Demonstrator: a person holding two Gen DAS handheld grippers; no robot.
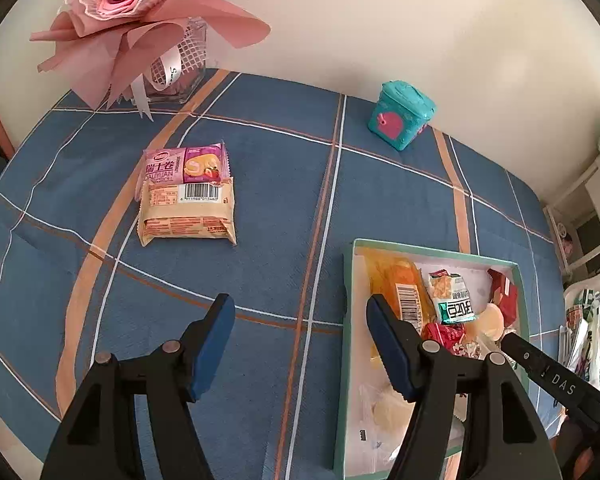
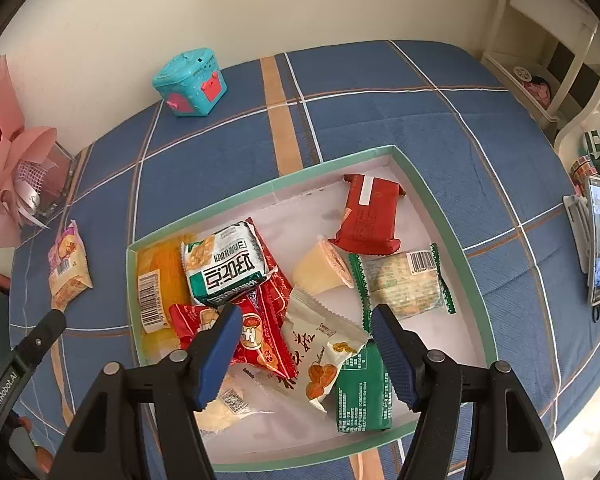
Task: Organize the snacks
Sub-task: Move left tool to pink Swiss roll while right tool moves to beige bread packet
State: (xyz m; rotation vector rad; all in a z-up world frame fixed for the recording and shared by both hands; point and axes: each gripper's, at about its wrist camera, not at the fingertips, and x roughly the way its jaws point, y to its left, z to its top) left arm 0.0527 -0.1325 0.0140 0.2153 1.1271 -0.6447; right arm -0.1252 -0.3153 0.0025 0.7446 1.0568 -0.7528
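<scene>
A green-rimmed box (image 2: 260, 194) holds several snack packets, among them a red pack (image 2: 370, 216), a green-and-white pack (image 2: 224, 268) and a white packet with nuts printed on it (image 2: 324, 344). My right gripper (image 2: 306, 320) hovers open over that white packet, and its pads touch nothing. My left gripper (image 1: 300, 312) is open and empty above the bare cloth, just left of the box (image 1: 350, 320). Beyond it, a pink Swiss-roll pack (image 1: 184, 166) and a beige pack (image 1: 186, 216) lie side by side on the cloth.
A blue plaid cloth (image 1: 268, 160) covers the table. A pink bouquet in a glass vase (image 1: 140, 12) stands at the back left, and a teal toy box (image 1: 400, 116) by the wall. A phone on a stand (image 2: 598, 240) is at the right edge.
</scene>
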